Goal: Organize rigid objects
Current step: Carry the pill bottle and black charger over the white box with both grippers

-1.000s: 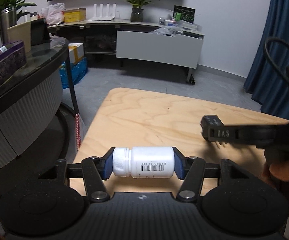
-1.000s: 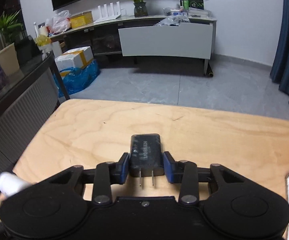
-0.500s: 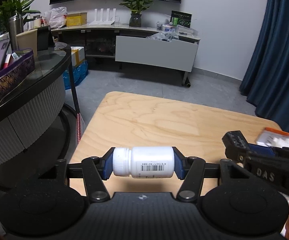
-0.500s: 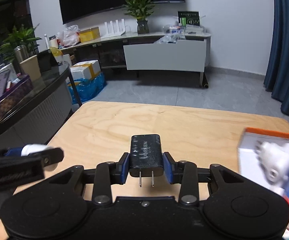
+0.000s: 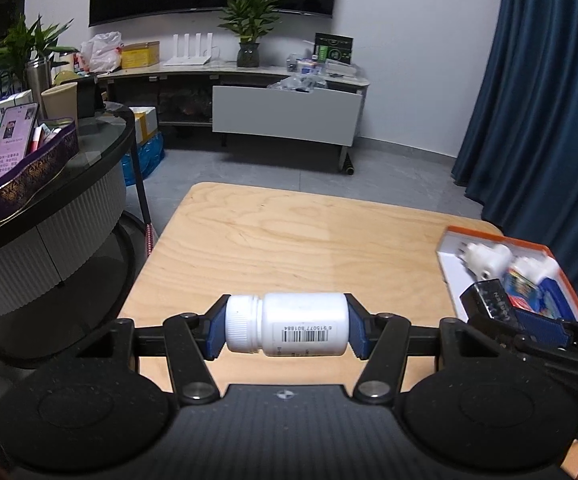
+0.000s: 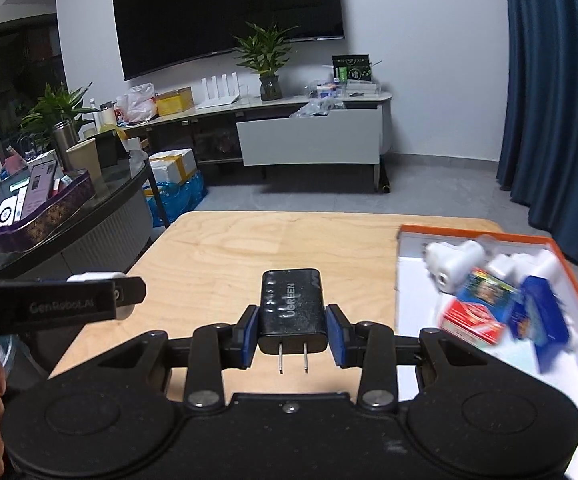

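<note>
Left tool [image 5: 287, 326]: we see its blue pads pinching a white pill bottle [image 5: 287, 324] end to end, cap toward the left pad, base against the right pad.
Bottle position: it lies sideways between the fingers, barcode label facing us, held above the near part of the tabletop [image 5: 289, 240].
Right tool [image 6: 292, 326]: we see it clamped on the sides of a black charger [image 6: 292, 306], prongs pointing back toward the camera.
Charger position: it is held flat above the tabletop, near its middle, with the orange-rimmed box [image 6: 569, 252] just to its right.
Tools relative to each other: in the left view the right tool and its charger sit at the right, over the near end of the box; in the right view the left tool shows at the left edge.
Box contents: white adapters [image 6: 455, 266] and small red and blue cartons, blurred.
Edges: the box sits against the tabletop's right edge; the left edge drops to the floor beside a round dark cabinet [image 5: 49, 216].
Open room: we see bare wood ahead of both tools, out to the far edge.
</note>
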`<action>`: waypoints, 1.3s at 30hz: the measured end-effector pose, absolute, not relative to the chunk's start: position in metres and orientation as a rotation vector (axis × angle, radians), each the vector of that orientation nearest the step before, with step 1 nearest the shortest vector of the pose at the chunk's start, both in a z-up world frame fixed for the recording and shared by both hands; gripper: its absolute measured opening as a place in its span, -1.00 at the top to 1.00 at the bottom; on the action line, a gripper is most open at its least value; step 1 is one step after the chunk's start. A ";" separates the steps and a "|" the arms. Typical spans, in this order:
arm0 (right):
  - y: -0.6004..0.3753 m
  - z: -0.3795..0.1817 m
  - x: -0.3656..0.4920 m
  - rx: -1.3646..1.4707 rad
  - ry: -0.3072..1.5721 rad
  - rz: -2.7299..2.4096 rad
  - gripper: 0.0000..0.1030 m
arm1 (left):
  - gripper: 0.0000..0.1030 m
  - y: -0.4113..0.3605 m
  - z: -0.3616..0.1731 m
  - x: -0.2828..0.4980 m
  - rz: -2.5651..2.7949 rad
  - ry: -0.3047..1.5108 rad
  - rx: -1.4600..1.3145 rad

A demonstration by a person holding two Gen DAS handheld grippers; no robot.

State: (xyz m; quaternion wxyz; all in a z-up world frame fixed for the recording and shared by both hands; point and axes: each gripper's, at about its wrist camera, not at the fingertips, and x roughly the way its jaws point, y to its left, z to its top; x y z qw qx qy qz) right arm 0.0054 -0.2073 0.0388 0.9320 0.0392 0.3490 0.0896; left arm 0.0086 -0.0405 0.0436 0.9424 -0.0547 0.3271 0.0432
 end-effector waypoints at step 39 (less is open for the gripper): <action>-0.290 0.071 -0.100 0.136 0.624 0.024 0.15 | -0.12 -0.126 0.060 -0.051 -0.072 0.604 -0.019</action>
